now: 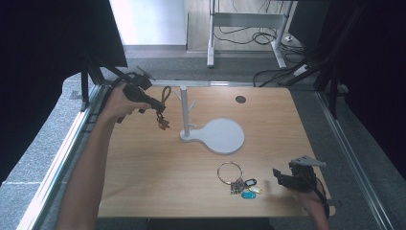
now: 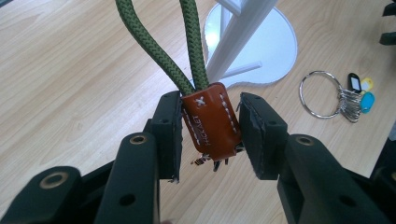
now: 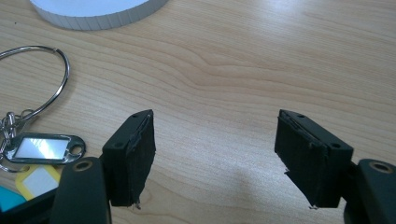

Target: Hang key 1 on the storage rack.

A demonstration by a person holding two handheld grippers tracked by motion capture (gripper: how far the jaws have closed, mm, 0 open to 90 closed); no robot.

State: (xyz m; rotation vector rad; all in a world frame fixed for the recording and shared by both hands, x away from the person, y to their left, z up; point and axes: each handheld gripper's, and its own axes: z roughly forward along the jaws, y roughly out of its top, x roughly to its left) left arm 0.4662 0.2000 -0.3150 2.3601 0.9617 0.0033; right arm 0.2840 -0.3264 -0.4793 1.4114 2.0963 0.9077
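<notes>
On my feed the table [image 1: 153, 167] is pale wood with a wavy grain. The peg stand [image 1: 220, 135] is plain white. The rope loop [image 2: 187, 42] is olive green with a braided weave, joined by a rust-brown leather tab [image 2: 211, 121] (white stitching, a stitched cross). The key tags [image 1: 250, 188] are black, yellow and blue on a silver ring [image 1: 230, 172]. Both grippers' jaws are black.
</notes>
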